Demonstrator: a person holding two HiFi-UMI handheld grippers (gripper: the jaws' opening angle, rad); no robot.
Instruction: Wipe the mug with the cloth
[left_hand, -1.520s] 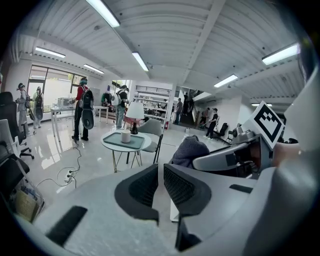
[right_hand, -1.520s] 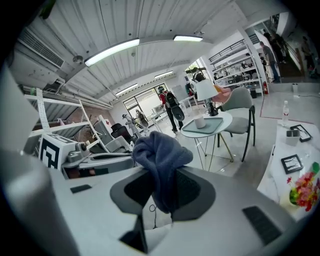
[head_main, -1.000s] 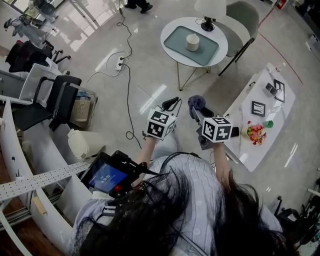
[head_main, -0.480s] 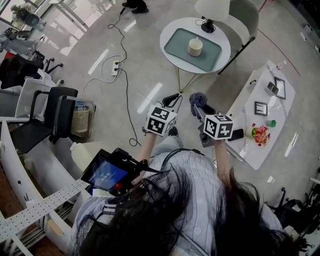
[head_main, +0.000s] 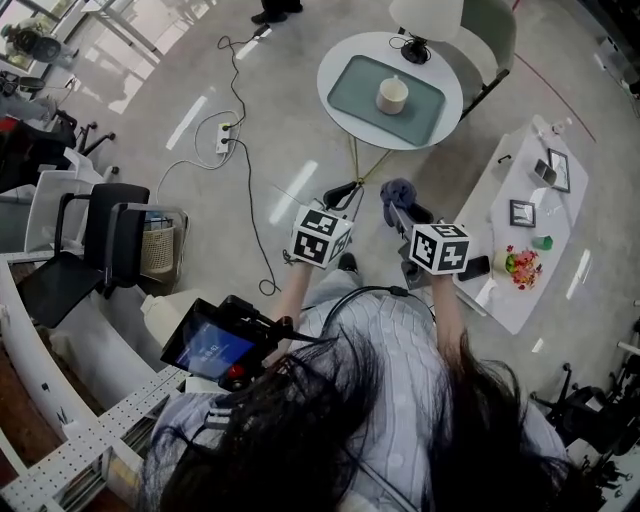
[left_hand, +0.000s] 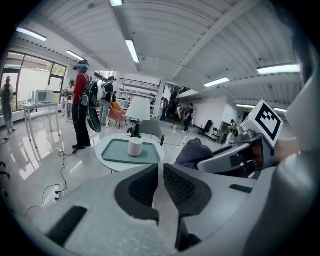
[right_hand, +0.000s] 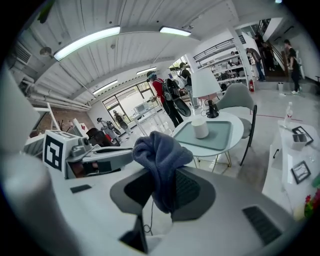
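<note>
**Grippers, two.** Both are being held side by side over the floor, in front of the person, and one marker cube is being carried on each.
- Left gripper (head_main: 344, 193): the jaws are being kept drawn together to a thin slit, and nothing is being gripped between them.
- Right gripper (head_main: 398, 207): the jaws are being pressed onto the cloth.

**Cloth (right_hand: 159, 152), one.** It is dark blue-grey and bunched. It is being pinched between the right gripper's pads, with its bulk heaped above them and one end hanging below.

**Power strip (head_main: 222, 138), one.** It is being seen on the floor to the left, with one cable trailing from it.

**Side table (head_main: 565, 215), one.** It is white and lies to the right. Two framed pictures are being displayed on it.

**Round table (head_main: 335, 62), one.** It is white and stands well ahead of both grippers.

**Tray (head_main: 358, 84), one.** It is pale green and is being carried on the round table.

**Mug (head_main: 392, 95), one.** It is cream and is being seen upright near the middle of the tray. It is well apart from the cloth and is being touched by neither gripper.

**Lamp (head_main: 425, 17), one.** It has a white shade and stands on the round table behind the tray.

**Chair (head_main: 492, 30), one.** It is grey-green and stands beyond the round table.
</note>
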